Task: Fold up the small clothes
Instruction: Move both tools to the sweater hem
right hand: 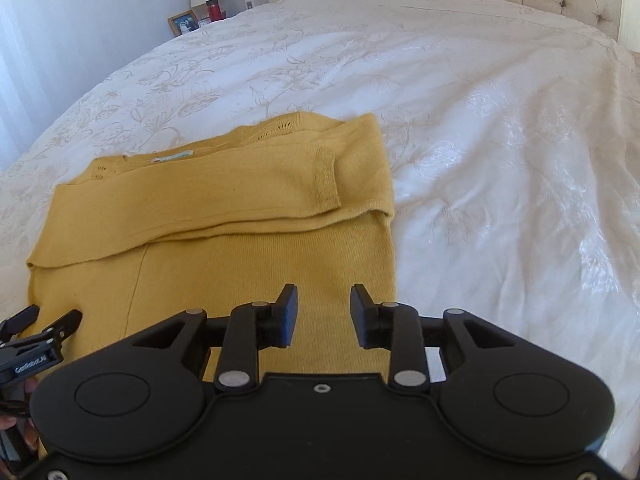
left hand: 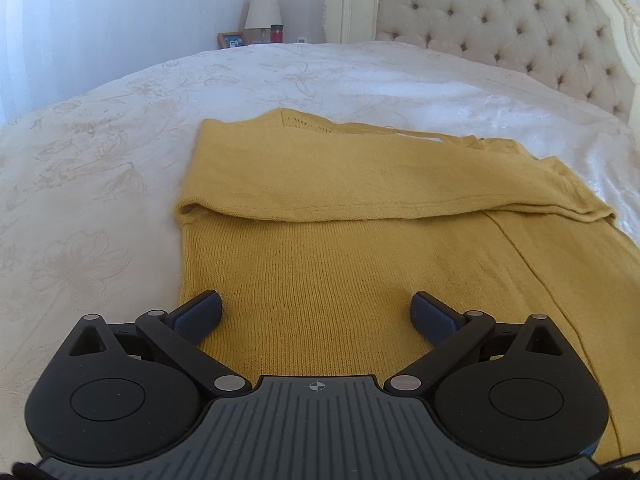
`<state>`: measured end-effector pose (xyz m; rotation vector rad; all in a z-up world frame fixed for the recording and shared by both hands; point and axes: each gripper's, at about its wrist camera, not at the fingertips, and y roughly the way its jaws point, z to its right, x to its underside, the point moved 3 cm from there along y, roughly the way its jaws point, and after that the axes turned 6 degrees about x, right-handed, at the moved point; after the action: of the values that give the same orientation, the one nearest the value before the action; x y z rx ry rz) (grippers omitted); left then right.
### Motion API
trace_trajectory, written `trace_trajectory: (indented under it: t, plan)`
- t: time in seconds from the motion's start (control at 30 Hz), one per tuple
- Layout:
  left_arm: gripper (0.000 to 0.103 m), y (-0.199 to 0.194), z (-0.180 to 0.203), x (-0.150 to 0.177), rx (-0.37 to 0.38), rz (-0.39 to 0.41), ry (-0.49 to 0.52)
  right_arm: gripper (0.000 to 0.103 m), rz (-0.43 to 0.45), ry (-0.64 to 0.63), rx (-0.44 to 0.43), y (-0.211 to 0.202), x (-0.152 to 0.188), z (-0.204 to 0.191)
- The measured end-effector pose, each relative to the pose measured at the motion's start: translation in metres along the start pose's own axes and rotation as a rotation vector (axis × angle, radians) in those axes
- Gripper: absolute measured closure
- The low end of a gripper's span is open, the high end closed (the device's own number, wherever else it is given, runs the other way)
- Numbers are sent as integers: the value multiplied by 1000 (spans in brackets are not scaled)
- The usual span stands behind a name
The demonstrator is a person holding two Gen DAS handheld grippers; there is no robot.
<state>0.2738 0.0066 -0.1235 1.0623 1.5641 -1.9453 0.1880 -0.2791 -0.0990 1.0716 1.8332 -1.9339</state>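
A mustard yellow knit sweater [left hand: 340, 248] lies flat on the bed, its sleeves folded across the upper body. It also shows in the right wrist view [right hand: 224, 236], with a sleeve cuff [right hand: 326, 180] on top. My left gripper [left hand: 316, 314] is wide open and empty, low over the sweater's near left part. My right gripper [right hand: 324, 316] is open and empty, low over the sweater's near right part. The left gripper also shows at the left edge of the right wrist view [right hand: 38, 326].
A white floral bedspread [right hand: 480, 140] covers the bed around the sweater. A tufted headboard [left hand: 500, 12] stands at the far end. A nightstand at the far left holds a lamp [left hand: 262, 10], a red cup [right hand: 214, 9] and a photo frame [left hand: 232, 40].
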Motion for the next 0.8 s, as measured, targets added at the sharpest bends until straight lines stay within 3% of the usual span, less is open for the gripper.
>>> trace_trajectory:
  t: [0.2,0.37,0.67,0.8]
  plan:
    - [1,-38,13,22,20,-59,55,57,22,-3,-44,-37,32,1]
    - [1,-82,23,55,14,-119,133,54,47,-55,-29,-66,63,3]
    - [1,-146,22,101,-57,-157,107,54,-27,-22,-17,-95,111,31]
    - [1,-159,17,110,-62,-181,44,52,-61,-40,18,-102,124,39]
